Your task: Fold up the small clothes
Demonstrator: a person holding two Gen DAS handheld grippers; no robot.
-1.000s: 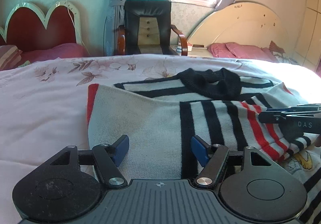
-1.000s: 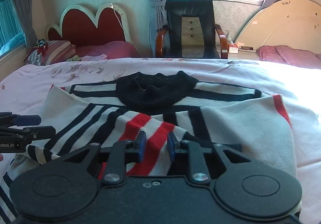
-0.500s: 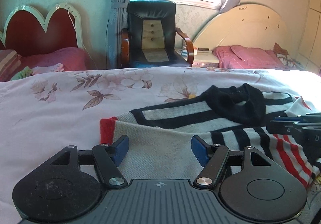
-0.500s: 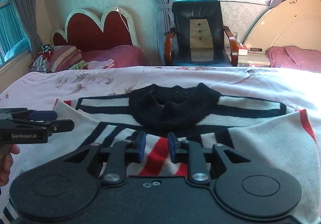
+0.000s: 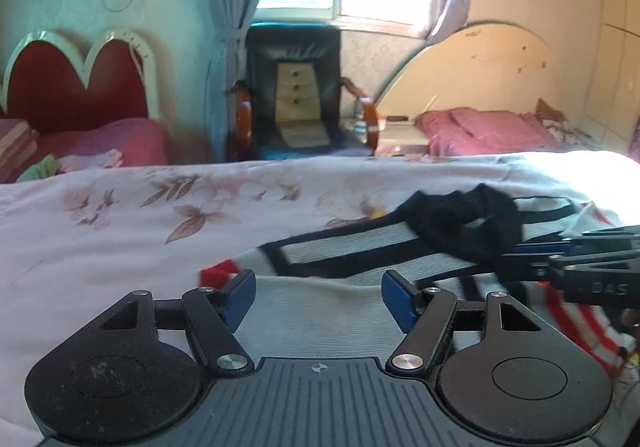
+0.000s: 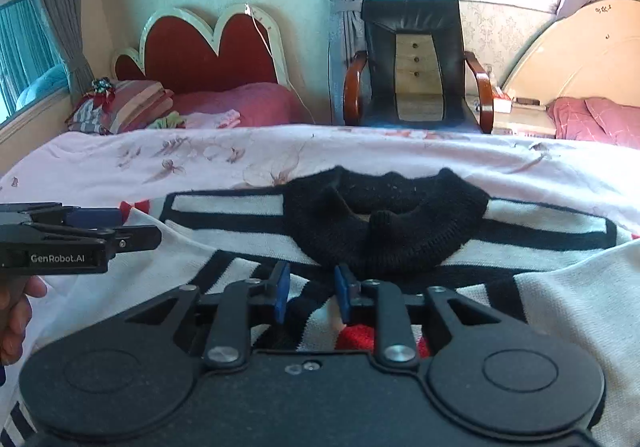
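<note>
The left gripper (image 5: 318, 297) hangs just above the near left edge of the striped sweater (image 5: 332, 311), its blue-padded jaws spread wide with nothing between them. The sweater lies flat on the flowered bedsheet (image 5: 160, 215), its black collar (image 6: 384, 219) toward the far side and a red-striped sleeve folded across the front. Over the middle, the right gripper (image 6: 308, 293) sits low on the knit, jaws narrowed to a small gap; whether cloth is pinched there cannot be told.

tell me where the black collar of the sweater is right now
In the right wrist view the black collar lies centre on the striped sweater, just beyond the right gripper, facing the black armchair.
</note>
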